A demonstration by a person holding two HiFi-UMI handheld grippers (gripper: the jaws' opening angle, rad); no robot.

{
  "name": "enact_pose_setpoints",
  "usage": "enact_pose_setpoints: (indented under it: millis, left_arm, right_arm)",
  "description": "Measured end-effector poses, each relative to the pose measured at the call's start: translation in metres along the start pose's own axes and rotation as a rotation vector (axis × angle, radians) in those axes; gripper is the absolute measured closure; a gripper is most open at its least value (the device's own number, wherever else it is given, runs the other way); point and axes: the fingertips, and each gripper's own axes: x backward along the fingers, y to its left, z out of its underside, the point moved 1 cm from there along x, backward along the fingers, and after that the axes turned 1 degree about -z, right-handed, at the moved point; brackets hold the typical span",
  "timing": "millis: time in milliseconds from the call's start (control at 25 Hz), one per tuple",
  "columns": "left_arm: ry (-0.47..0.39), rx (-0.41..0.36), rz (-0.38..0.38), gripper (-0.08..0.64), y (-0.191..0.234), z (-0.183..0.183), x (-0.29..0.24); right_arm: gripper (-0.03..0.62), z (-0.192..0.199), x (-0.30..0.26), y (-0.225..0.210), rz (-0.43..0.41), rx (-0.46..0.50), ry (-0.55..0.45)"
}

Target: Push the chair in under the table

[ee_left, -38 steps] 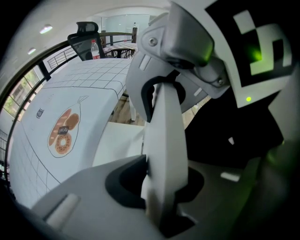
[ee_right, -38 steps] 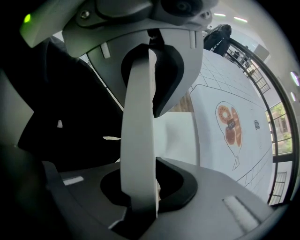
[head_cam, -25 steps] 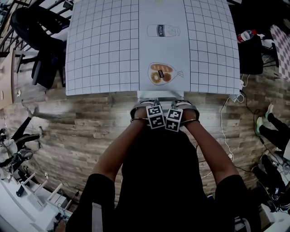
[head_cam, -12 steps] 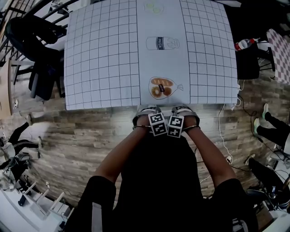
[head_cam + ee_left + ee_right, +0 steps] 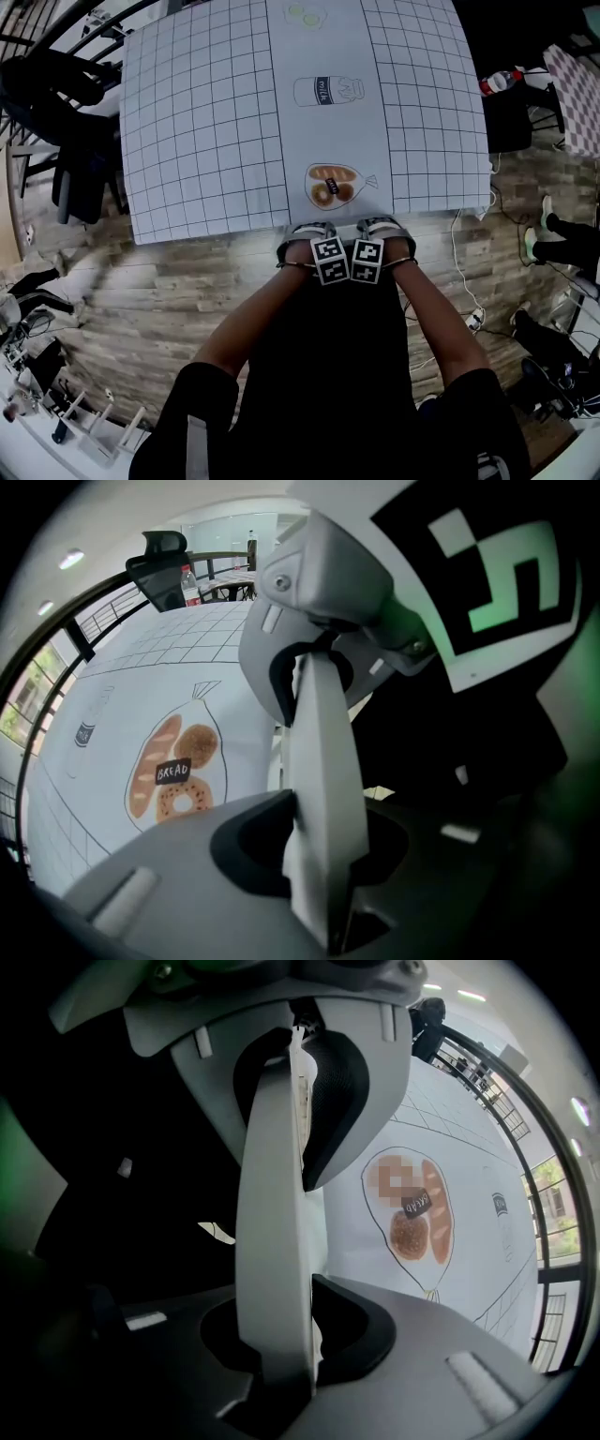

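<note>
A white table point(image 5: 206, 112) under a grid cloth with bread and milk drawings fills the top of the head view. The chair is mostly hidden beneath my arms and dark torso. Only its thin white back panel point(image 5: 323, 799) shows, standing edge-on between the jaws. My left gripper point(image 5: 309, 234) and right gripper point(image 5: 382, 231) sit side by side at the table's near edge, both pointing down. The left gripper point(image 5: 314, 761) is shut on the chair back. The right gripper point(image 5: 277, 1232) is shut on the same panel point(image 5: 272, 1176), beside the bread drawing point(image 5: 417, 1208).
A black office chair point(image 5: 66, 103) stands left of the table. A dark chair point(image 5: 511, 117) with a bottle point(image 5: 502, 82) is at the right. A seated person's feet point(image 5: 553, 239) and cables point(image 5: 464, 281) lie on the wood floor at the right.
Both grippers with the chair back have moved toward the table. The strip of floor between them and the table's near edge has closed up.
</note>
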Motion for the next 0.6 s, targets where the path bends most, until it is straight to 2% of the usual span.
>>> enact_pose_setpoints:
  millis: [240, 360, 600]
  left_arm:
    - [0.005, -0.003, -0.002, 0.465, 0.006, 0.005, -0.001]
    - [0.006, -0.023, -0.001, 0.463, 0.015, 0.004, 0.0]
    - [0.013, -0.027, 0.008, 0.462, 0.022, 0.012, 0.004]
  right_arm:
    - [0.508, -0.004, -0.002, -0.005, 0.011, -0.026, -0.007]
    - [0.484, -0.003, -0.002, -0.016, 0.033, -0.06, -0.001]
    - [0.508, -0.013, -0.002, -0.02, 0.005, -0.054, -0.01]
